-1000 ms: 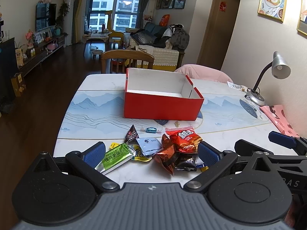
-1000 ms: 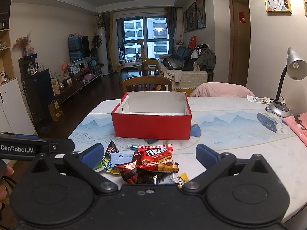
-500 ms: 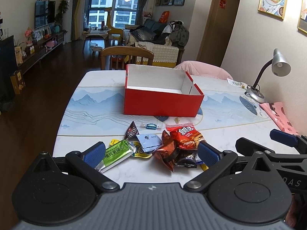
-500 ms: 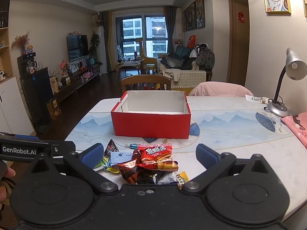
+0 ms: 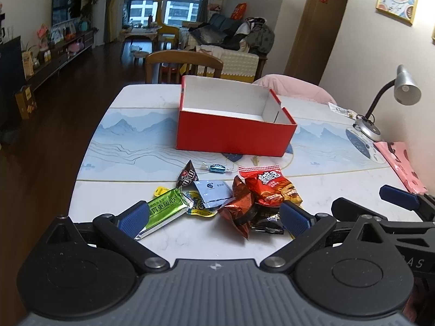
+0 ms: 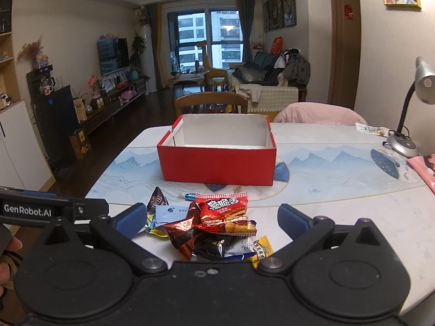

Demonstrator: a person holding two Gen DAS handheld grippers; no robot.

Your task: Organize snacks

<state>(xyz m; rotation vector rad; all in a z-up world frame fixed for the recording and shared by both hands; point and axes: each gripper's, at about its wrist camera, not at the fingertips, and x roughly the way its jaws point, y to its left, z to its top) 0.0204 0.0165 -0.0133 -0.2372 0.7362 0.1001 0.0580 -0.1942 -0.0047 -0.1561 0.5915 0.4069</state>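
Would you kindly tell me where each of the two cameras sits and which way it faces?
Left wrist: sits on the left gripper, low over the table's near edge, facing the snack pile and red box; its open jaws show, with the right gripper at right.
Right wrist: sits on the right gripper, facing the same way; its open jaws show, with the left gripper and a hand at left.
Shared: pile, box, desk lamp, wooden chair.
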